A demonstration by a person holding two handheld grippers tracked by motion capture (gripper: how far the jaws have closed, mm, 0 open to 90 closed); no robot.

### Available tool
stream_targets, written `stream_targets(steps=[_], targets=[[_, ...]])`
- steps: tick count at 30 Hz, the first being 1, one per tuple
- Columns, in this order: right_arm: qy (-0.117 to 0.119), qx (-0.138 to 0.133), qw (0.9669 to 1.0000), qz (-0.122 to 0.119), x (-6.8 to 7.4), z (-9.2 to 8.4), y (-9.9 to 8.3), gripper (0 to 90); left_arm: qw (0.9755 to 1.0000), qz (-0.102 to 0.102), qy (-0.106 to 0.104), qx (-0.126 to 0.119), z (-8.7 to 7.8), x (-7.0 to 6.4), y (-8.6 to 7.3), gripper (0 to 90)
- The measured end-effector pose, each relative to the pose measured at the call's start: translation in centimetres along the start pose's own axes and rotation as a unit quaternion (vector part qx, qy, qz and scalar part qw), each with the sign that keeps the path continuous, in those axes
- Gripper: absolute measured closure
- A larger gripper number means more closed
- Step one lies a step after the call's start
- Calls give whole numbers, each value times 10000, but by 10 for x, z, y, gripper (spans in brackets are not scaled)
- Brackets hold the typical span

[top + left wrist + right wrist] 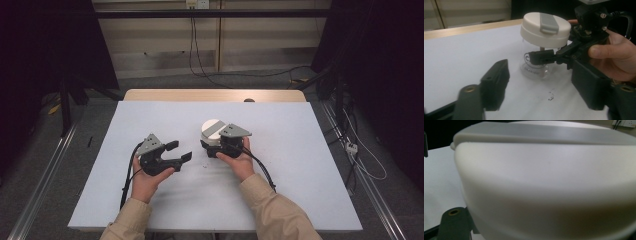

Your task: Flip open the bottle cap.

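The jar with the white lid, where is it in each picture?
High view: the jar stands mid-table, just left of the right gripper.
Left gripper view: top centre, the right gripper's jaws closed on its clear body.
Right gripper view: its white lid looms very close.
Shared landmark: the lid's grey strip.

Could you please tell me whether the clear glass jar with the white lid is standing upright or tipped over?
Upright: the clear glass jar stands on its base on the white table, with its white lid level on top.
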State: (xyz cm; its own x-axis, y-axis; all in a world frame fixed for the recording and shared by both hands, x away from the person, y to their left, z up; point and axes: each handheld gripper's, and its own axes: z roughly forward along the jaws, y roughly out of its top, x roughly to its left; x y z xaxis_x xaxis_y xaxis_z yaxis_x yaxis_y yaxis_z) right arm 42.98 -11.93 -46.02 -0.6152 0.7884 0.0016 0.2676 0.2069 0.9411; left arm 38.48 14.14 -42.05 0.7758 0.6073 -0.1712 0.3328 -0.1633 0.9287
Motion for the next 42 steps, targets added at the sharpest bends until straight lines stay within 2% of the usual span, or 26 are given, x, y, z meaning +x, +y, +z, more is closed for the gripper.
stream_targets(steps=[3, 5, 9, 14, 16, 20, 26, 29, 32, 34, 39, 41, 42], targets=[[0, 3, 10000, 1, 0, 0, 0, 186, 9999, 127, -23, 79, 4, -1, 3, 371], [0, 1, 10000, 3, 0, 0, 0, 186, 9997, 180, -103, 84, 6, -2, 5, 443], [0, 4, 10000, 5, 0, 0, 0, 186, 9994, 287, -132, 159, 11, -4, 9, 569], [-1, 5, 10000, 7, 0, 0, 0, 186, 9994, 184, -261, 165, 17, -4, 12, 661], [-1, 7, 10000, 8, 0, 0, 0, 186, 9991, 94, -379, 174, 19, -2, 13, 751], [0, 12, 10000, 10, 0, 0, 0, 186, 9992, 70, -354, 183, 22, -2, 15, 807], [1, 9, 10000, 11, 0, 0, 0, 186, 9989, 149, -367, 243, 29, -5, 20, 865], [1, 16, 10000, 19, 0, 0, 0, 186, 9985, 169, -384, 355, 34, -6, 21, 898], [1, 12, 10000, 21, 0, 0, 0, 186, 9981, 186, -387, 435, 38, -6, 20, 900], [1, 12, 10000, 19, 0, 0, 0, 186, 9975, 300, -270, 582, 41, -7, 20, 900], [0, 13, 10000, 20, 0, 0, -1, 186, 9971, 324, -280, 626, 46, -6, 22, 900], [-1, 16, 10000, 19, 0, 0, 0, 186, 9964, 426, -233, 691, 48, -6, 23, 900], [0, 16, 10000, 18, 0, 0, -1, 186, 9967, 391, -217, 673, 49, -7, 24, 900]])
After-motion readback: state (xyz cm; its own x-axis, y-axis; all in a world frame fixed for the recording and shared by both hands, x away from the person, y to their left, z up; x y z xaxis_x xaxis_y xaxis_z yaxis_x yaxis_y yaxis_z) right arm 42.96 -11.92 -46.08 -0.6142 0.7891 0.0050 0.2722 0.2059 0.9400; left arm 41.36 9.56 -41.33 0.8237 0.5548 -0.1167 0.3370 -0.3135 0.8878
